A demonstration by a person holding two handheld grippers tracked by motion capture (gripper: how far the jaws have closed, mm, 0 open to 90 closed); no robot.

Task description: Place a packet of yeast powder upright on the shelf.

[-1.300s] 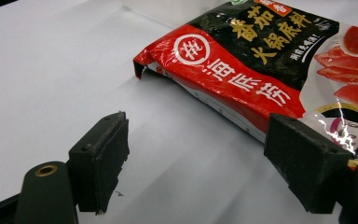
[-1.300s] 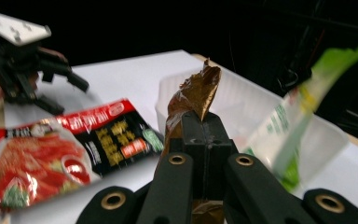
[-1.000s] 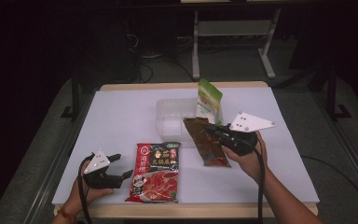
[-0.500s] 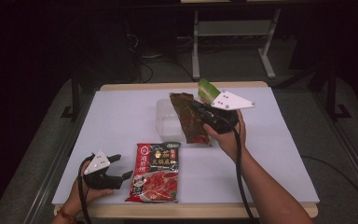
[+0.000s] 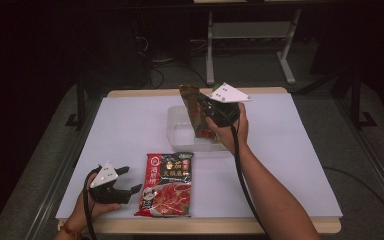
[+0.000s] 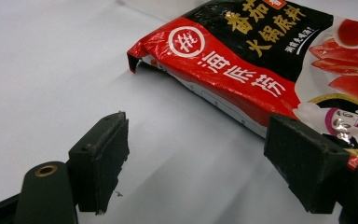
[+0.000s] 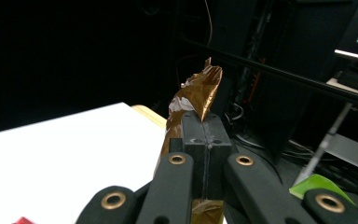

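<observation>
Your right hand-held gripper (image 5: pixel 203 107), clamped on the brown pouch (image 5: pixel 192 107), suspends it above the clear container (image 5: pixel 180 134) for dropping; left hand-held gripper (image 5: pixel 126 180) rests with jaws apart.

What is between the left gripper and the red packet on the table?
Nothing: only bare white table lies between the open left gripper and the red packet, as the left gripper view shows.

Right tongs (image 5: pixel 200 102) carry the brown packet (image 5: pixel 194 112) off the desk (image 5: pixel 130 130) — from beside the red sachet (image 5: pixel 167 184) a second ago to above the clear plastic tray (image 5: pixel 180 132), hiding the green pouch.
</observation>
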